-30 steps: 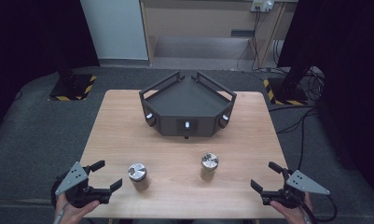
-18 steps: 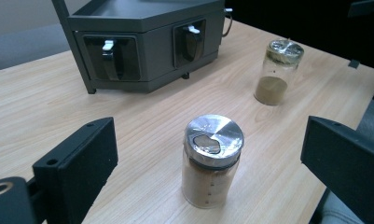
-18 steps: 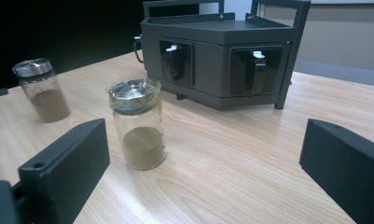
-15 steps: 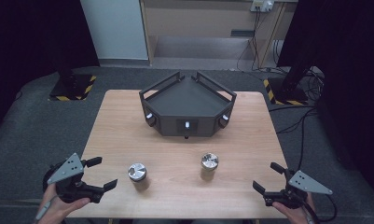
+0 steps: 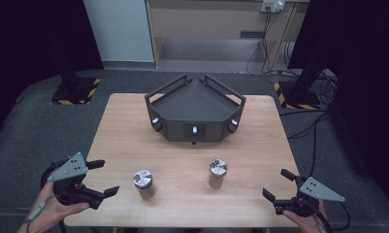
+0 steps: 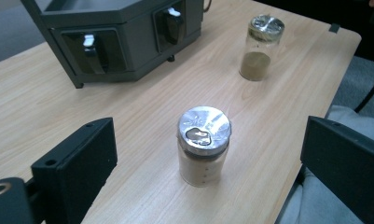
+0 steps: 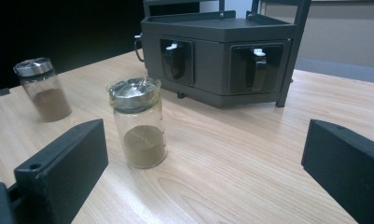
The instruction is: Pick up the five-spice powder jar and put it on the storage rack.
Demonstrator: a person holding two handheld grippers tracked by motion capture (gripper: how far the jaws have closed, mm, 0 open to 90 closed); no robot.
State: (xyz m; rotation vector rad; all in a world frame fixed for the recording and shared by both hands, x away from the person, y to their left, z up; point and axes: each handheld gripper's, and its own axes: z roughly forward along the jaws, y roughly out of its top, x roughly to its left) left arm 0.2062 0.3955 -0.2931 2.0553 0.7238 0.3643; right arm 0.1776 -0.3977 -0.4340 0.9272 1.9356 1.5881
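Claws [image 5: 100,178] [image 5: 276,184] wide beside jars [image 5: 143,182] [image 5: 218,171]

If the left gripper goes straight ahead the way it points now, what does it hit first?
Probably the nearer glass jar with the foil-covered lid, which stands centred between the open left gripper jaws; depth is uncertain.

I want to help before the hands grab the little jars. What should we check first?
1. Left gripper jaws open, nothing between: ok.
2. Right gripper jaws open, nothing between: ok.
3. Left glass jar with silver lid upright on the wooden table: ok.
4. Right glass jar with silver lid upright: ok.
5. Jars apart from each other and from the black angular box: ok.
6. Lids screwed tight: cannot tell.
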